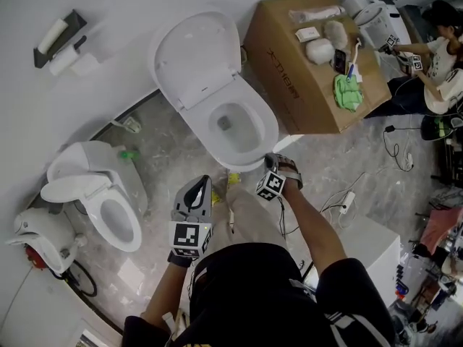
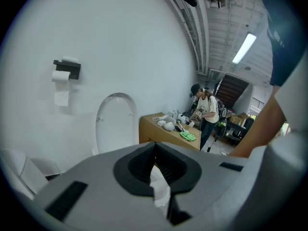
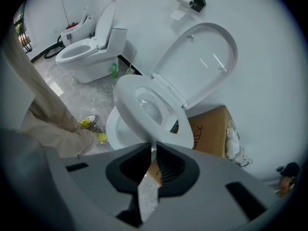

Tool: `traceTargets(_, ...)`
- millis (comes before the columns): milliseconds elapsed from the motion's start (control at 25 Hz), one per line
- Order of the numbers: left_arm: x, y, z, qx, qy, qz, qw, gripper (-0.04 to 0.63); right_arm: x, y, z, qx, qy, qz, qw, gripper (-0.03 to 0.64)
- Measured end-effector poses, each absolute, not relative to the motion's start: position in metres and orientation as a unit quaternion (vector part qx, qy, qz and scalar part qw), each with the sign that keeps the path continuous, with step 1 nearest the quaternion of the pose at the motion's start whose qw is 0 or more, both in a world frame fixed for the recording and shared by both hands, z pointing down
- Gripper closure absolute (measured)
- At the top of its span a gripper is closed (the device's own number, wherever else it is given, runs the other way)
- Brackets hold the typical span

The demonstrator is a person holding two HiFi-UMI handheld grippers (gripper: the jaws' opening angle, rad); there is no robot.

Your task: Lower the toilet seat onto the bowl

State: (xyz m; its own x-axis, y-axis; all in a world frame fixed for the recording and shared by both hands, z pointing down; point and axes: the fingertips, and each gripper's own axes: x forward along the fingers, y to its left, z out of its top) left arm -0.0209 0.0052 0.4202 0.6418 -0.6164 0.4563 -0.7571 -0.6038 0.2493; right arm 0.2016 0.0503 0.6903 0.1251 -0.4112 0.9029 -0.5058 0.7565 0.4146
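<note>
Plainly the toilet seat (image 1: 195, 53) stands raised, tipped back toward the wall in the upper middle of the head view; whether ring and lid stand up together I cannot tell. Its long axis runs from the hinge at the back of the bowl (image 1: 269, 132) up and left to its free rounded edge. The bowl lies open below it.

Both tools sit lower in the frame, on the near side of the bowl. The right gripper (image 1: 277, 166) is the nearer, just beside the bowl's front rim and angled down at it. Its jaws are all but pressed together, with only a thin slit and nothing in it. The left gripper (image 1: 197, 188) hangs lower left, well apart from the toilet, with its jaws closed at the tips and empty.

By my reading, the seat's free edge lies across the whole bowl from the right gripper, so that hand must reach over it.

A cardboard box (image 1: 304, 71) stands right of the toilet.
</note>
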Motion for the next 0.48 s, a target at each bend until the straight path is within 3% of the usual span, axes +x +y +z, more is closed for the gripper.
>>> traceTargets(480,-0.025,-0.002,0.449,0.872,-0.402,0.158,0.231,0.584,0.206,0.064,0.704,0.348,-0.660,0.045,0.665,0.597)
